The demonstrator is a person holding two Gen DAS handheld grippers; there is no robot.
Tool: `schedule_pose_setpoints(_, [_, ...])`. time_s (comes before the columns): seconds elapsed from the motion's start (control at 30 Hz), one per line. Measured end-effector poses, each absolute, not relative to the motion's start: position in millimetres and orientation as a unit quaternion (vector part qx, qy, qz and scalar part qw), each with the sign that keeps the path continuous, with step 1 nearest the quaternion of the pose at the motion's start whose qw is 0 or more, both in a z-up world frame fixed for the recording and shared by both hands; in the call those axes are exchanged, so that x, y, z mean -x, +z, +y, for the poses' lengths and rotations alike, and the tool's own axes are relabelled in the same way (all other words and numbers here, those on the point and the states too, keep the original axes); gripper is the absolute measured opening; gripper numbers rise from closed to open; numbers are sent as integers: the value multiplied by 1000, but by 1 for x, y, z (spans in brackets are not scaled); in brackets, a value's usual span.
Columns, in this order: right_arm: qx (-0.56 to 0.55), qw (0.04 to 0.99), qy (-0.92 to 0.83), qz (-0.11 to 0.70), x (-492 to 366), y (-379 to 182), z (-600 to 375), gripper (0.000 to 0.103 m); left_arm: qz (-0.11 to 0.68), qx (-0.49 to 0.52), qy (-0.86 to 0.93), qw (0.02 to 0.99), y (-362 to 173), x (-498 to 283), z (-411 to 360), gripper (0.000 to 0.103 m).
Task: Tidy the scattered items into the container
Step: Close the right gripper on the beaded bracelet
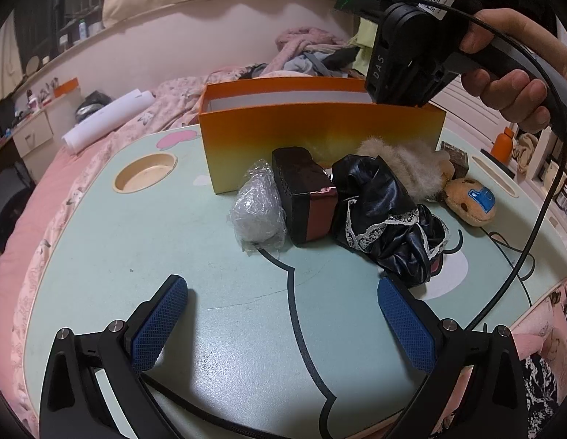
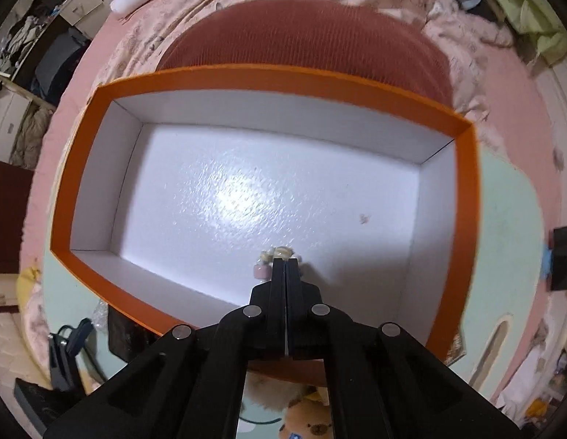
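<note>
An orange box (image 1: pixel 320 135) with a white inside stands at the back of the mint table (image 1: pixel 173 248). In front of it lie a clear plastic bag (image 1: pixel 257 205), a dark brown block (image 1: pixel 305 194), black lace-trimmed cloth (image 1: pixel 389 216), a beige furry item (image 1: pixel 407 161) and a small plush (image 1: pixel 469 201). My left gripper (image 1: pixel 283 314) is open, low over the table, short of these items. My right gripper (image 2: pixel 285 261) hangs over the open box (image 2: pixel 75 190), shut on a small beaded trinket (image 2: pixel 272 259). It also shows in the left wrist view (image 1: pixel 411 69) above the box's right end.
A round cup recess (image 1: pixel 144 172) sits in the table's left part and a slot (image 1: pixel 499 179) at its right. A small dark cube (image 1: pixel 455 157) lies behind the plush. Pink bedding (image 1: pixel 64 197), a paper roll (image 1: pixel 108 117) and piled clothes (image 1: pixel 309 51) surround the table.
</note>
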State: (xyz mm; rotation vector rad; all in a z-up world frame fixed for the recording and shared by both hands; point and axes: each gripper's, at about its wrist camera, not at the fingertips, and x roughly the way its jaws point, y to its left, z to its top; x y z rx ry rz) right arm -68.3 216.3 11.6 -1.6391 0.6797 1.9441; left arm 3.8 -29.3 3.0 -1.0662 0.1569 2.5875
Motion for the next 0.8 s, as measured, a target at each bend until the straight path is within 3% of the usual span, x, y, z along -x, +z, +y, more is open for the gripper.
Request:
schedule_pose_setpoints(0.5, [558,261,749,244,64,78,216,0,55,375,910,168,2,-4,-30,103])
schedule_pose_setpoints(0.57, [591,251,725,250,68,64,217,9,55,375,910,168,2,-4,-30,103])
schedule_pose_setpoints(0.63, [606,257,711,249,72,55,220,25,55,375,910,168,2,-4,-30,103])
schedule_pose_setpoints(0.73, [625,259,691,253,81,45,225,35,54,375,910,168,2,-4,-30,103])
schedule_pose_setpoints(0.8, [640,257,677,257,87,37,230,37,54,375,910,167,2,-4,-29,103])
